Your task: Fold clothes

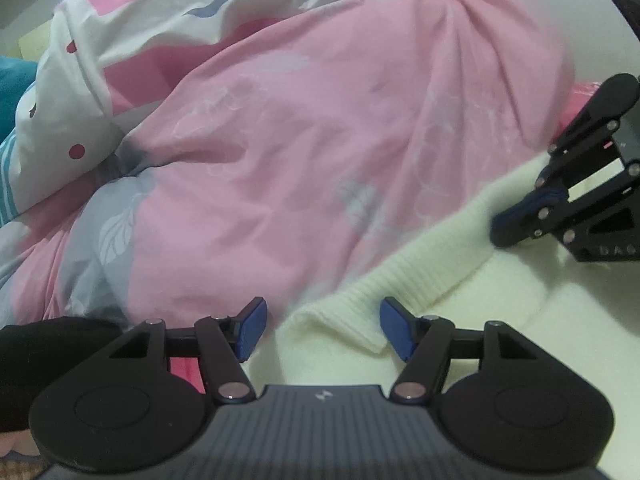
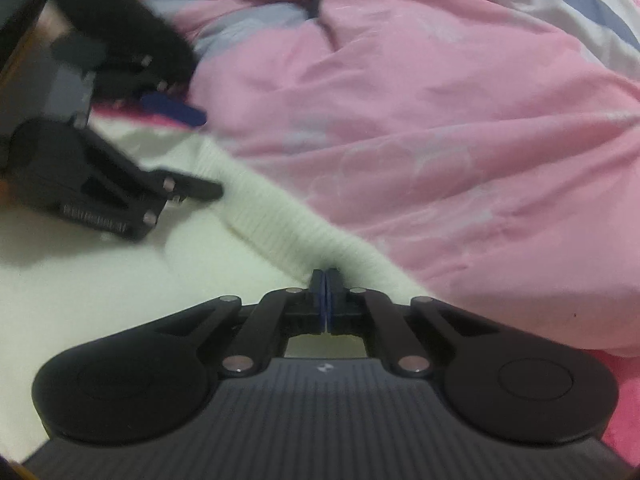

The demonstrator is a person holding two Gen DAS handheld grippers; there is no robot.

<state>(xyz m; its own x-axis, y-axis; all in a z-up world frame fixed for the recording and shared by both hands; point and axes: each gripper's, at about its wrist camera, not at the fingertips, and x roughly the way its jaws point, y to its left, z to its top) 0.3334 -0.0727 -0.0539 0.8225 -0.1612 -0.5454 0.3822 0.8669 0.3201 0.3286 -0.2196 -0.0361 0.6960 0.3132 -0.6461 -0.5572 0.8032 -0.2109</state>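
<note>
A cream knitted sweater [image 1: 460, 320] lies spread on the bed, its ribbed hem [image 1: 400, 276] running diagonally along the pink duvet. My left gripper [image 1: 324, 330] is open, with the hem's corner lying loosely between its blue pads [image 1: 252, 328], which do not press on it. My right gripper [image 1: 502, 232] rests its tips farther along the same hem. In the right wrist view the right gripper [image 2: 326, 280] is shut with its pads together at the hem [image 2: 280, 224], and no fabric shows between them. The left gripper [image 2: 200, 152] appears there at the left, blurred and open.
A bulky pink duvet [image 1: 320, 140] with white and blue stripes fills the space beyond the hem. A black sleeve [image 1: 44, 356] sits at the lower left, a teal cloth [image 1: 12, 80] at the far left. Bright pink sheet [image 2: 624, 400] shows beneath.
</note>
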